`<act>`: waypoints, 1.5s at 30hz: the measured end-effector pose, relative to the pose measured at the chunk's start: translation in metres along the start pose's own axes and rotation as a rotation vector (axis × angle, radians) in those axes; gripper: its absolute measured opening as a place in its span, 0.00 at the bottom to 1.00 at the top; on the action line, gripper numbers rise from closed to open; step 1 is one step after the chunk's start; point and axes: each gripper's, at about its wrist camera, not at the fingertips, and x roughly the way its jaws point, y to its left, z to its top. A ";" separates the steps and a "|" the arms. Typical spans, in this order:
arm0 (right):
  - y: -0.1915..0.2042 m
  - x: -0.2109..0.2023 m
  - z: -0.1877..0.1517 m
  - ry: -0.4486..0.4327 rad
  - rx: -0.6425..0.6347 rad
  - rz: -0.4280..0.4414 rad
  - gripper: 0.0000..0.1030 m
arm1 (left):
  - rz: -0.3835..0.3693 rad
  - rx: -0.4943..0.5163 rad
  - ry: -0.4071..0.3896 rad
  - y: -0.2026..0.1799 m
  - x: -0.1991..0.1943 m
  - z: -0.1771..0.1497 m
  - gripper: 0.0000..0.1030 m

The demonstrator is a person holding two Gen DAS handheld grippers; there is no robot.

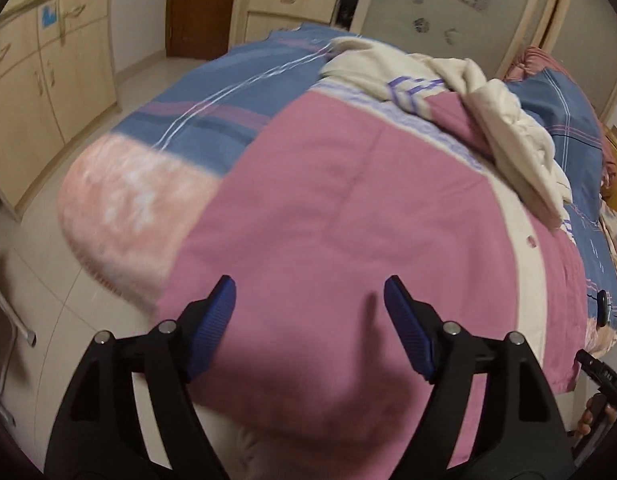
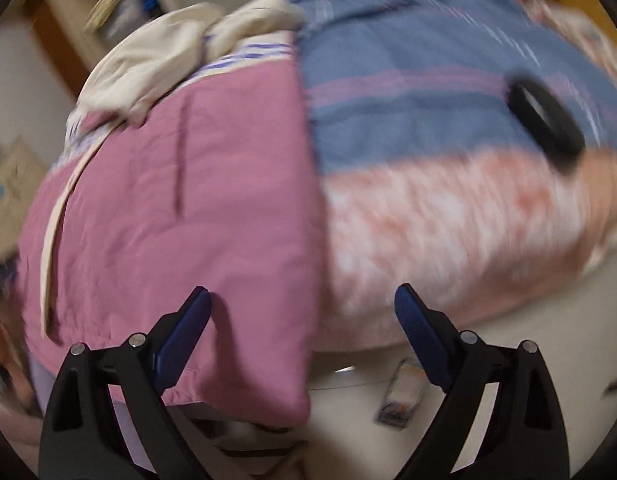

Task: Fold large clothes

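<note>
Pink garment [image 1: 348, 220] lies spread flat on the bed [image 1: 196, 120], hanging over the near edge, directly under my left gripper [image 1: 309, 300] and under the left finger of my right gripper [image 2: 302, 310]. Both stand wide, holding nothing. My worry: grabbing the bedcover with it, or dragging the overhanging hem floorward. The cream clothes [image 1: 508, 120] could snag too.
</note>
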 end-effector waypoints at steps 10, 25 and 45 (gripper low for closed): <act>0.005 0.041 -0.010 0.112 0.161 0.287 0.90 | 0.188 0.165 -0.024 -0.011 -0.005 -0.021 0.85; 0.019 0.037 0.002 0.149 0.139 0.339 0.90 | -0.234 -0.313 0.060 0.088 -0.004 -0.034 0.97; 0.057 -0.079 0.071 -0.226 0.020 0.638 0.08 | -0.568 -0.345 -0.122 0.055 -0.070 0.048 0.09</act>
